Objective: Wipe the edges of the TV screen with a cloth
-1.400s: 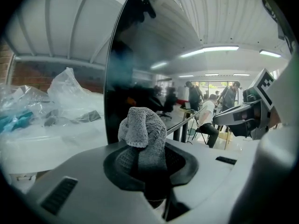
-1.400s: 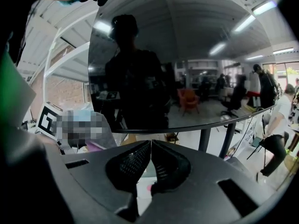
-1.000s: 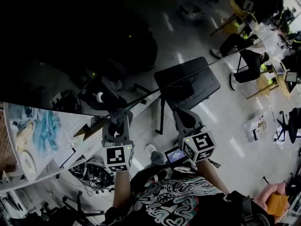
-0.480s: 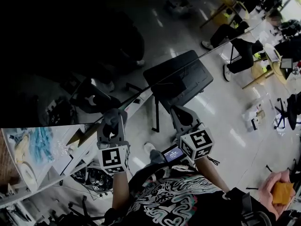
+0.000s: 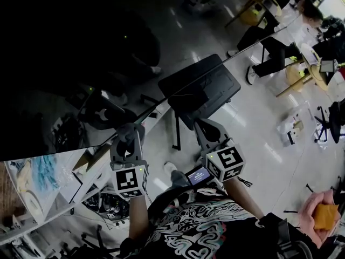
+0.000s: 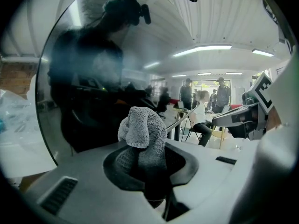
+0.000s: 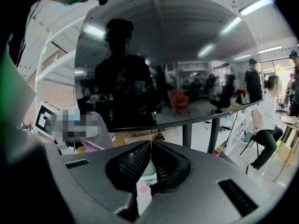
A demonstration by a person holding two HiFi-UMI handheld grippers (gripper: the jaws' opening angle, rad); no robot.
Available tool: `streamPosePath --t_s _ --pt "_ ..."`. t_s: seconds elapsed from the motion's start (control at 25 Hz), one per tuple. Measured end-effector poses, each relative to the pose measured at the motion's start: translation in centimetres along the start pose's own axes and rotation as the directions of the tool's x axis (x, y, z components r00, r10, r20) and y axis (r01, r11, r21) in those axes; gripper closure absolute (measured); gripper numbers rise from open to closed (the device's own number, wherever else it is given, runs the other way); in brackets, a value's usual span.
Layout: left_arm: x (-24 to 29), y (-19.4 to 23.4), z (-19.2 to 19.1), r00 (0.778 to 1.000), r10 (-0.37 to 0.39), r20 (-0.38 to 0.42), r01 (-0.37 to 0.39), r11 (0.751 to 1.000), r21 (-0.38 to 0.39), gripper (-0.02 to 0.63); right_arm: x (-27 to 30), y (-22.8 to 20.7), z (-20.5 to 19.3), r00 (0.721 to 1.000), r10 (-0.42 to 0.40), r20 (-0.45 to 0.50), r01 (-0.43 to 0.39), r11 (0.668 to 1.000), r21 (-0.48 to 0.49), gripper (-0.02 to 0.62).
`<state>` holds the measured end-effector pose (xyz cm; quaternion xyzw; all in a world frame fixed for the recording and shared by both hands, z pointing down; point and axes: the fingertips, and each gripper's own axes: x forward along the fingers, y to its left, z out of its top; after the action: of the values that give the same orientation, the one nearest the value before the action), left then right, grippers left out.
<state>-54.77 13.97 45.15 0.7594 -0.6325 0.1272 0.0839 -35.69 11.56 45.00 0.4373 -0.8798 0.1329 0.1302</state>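
Observation:
The TV screen is a big dark glossy panel filling the upper left of the head view; its lower edge slants from the left up to the right. My left gripper sits at that edge, shut on a grey terry cloth that bulges out above its jaws, close to the screen. In the left gripper view the left gripper has its jaws pressed on the cloth. My right gripper hovers to the right, below the edge. Its jaws meet with nothing between them, facing the screen.
A black flat stand on a post stands beyond the grippers. Seated people and chairs occupy the upper right. A cluttered white table lies at the left. A hand holding something orange shows at the lower right.
Both grippers have drifted slightly left and down along the screen's lower edge, and the view has shifted with them. Their jaws stay as they were.

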Motion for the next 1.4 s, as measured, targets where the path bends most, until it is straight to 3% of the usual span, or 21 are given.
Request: streamPosePath --t_s 0.28,0.8,1.4 --pt "1.8 -1.9 0.2 1.0 -0.001 -0.011 0.001 1.0 0.008 0.535 -0.5 -3.8 0.7 0.999 -0.034 0.038 0.034 0.999 -0.015 0.566" --pt "4.1 -4.3 1.4 1.0 0.007 -0.017 -0.007 1.0 0.004 0.535 -0.6 -7.3 2.3 0.999 -0.017 0.041 0.018 1.0 -0.025 0.565" --pt "7.4 -7.8 3.1 0.999 -0.044 -0.014 0.044 0.999 0.015 0.535 -0.7 -11.1 3.2 0.998 -0.046 0.051 0.047 0.999 -0.005 0.566"
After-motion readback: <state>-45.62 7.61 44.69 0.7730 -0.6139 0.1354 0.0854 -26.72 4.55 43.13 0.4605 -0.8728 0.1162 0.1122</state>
